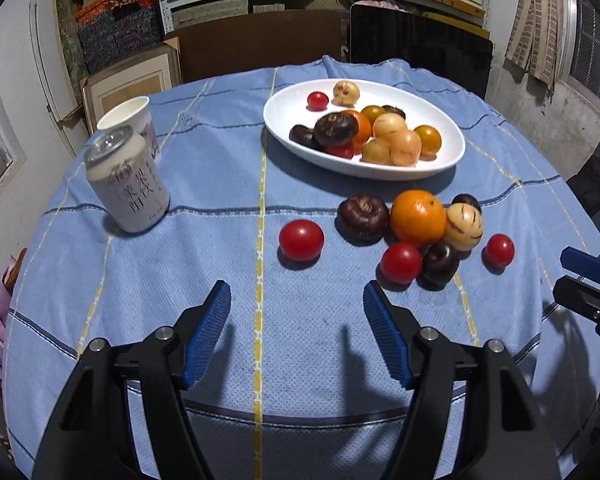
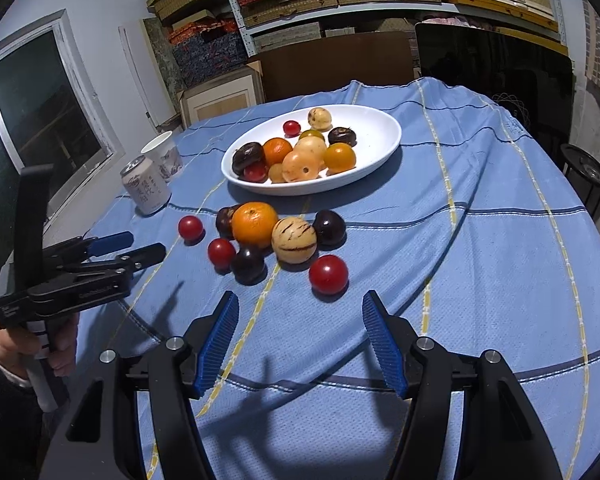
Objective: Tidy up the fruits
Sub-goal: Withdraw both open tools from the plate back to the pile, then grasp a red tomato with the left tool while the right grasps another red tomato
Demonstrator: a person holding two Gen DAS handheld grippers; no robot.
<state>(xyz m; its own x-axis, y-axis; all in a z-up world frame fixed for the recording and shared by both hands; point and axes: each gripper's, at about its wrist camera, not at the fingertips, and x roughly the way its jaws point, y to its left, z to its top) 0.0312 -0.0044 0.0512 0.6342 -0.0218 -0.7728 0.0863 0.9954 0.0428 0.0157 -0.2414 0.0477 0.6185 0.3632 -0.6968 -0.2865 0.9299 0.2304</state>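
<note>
A white oval plate (image 1: 284, 120) (image 2: 384, 128) holds several fruits on the blue tablecloth. In front of it lies a loose cluster: an orange (image 1: 417, 216) (image 2: 254, 224), a striped yellow melon (image 1: 463, 227) (image 2: 293, 239), dark purple fruits (image 1: 363, 217) (image 2: 329, 227) and red tomatoes (image 1: 301, 239) (image 2: 328, 274). My left gripper (image 1: 296, 300) is open and empty, just short of the leftmost tomato. My right gripper (image 2: 298, 308) is open and empty, just short of the nearest tomato. The left gripper (image 2: 140, 246) shows at the left of the right wrist view.
A drink can (image 1: 126, 184) (image 2: 146, 186) and a paper cup (image 1: 128, 114) (image 2: 164, 154) stand at the table's left. Shelves with boxes and leaning boards stand behind the table. A dark round object (image 2: 586, 178) sits off the right edge.
</note>
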